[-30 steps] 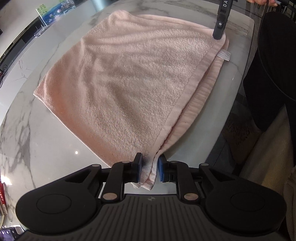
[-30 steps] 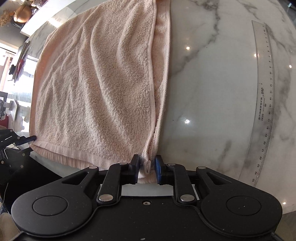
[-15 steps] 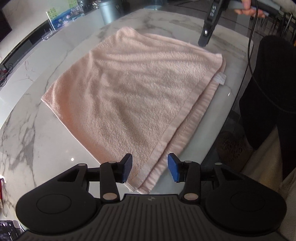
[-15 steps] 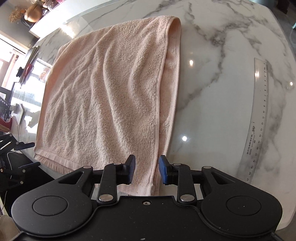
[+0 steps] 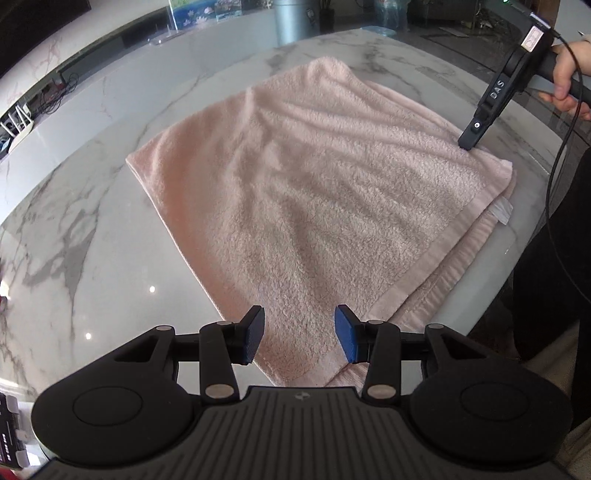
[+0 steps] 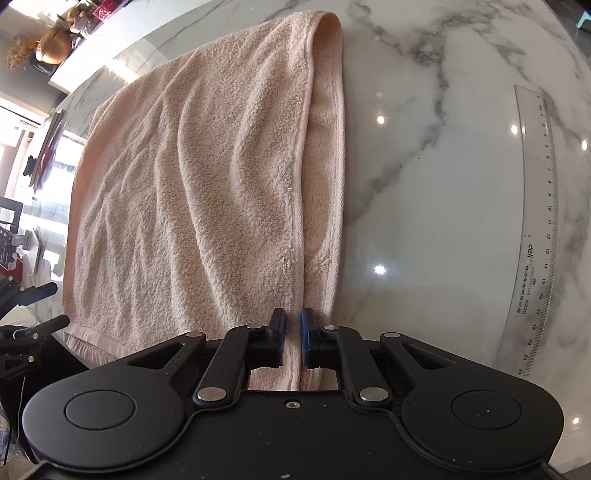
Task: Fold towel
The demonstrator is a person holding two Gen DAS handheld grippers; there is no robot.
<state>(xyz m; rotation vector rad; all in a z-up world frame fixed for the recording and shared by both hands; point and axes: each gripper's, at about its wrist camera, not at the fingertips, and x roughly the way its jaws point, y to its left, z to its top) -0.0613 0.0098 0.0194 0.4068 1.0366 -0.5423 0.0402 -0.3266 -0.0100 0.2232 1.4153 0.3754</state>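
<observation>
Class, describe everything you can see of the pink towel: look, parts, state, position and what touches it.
The pink towel is fluffy terry cloth with flat woven hems and a white label at one corner. It lies folded in two layers, slightly rumpled, on the marble table. The right gripper is nearly closed around its hemmed edge; the left gripper is open above another corner.

I'm in what looks like a lived-in home, at a glossy white marble table with grey veins (image 5: 92, 206). A dried flower arrangement on a far shelf (image 6: 44, 48) and a grey metal cylinder (image 5: 291, 20) point that way (so does the tangle of cables (image 5: 51, 99)). A clear plastic ruler (image 6: 535, 236) lies on the table.
</observation>
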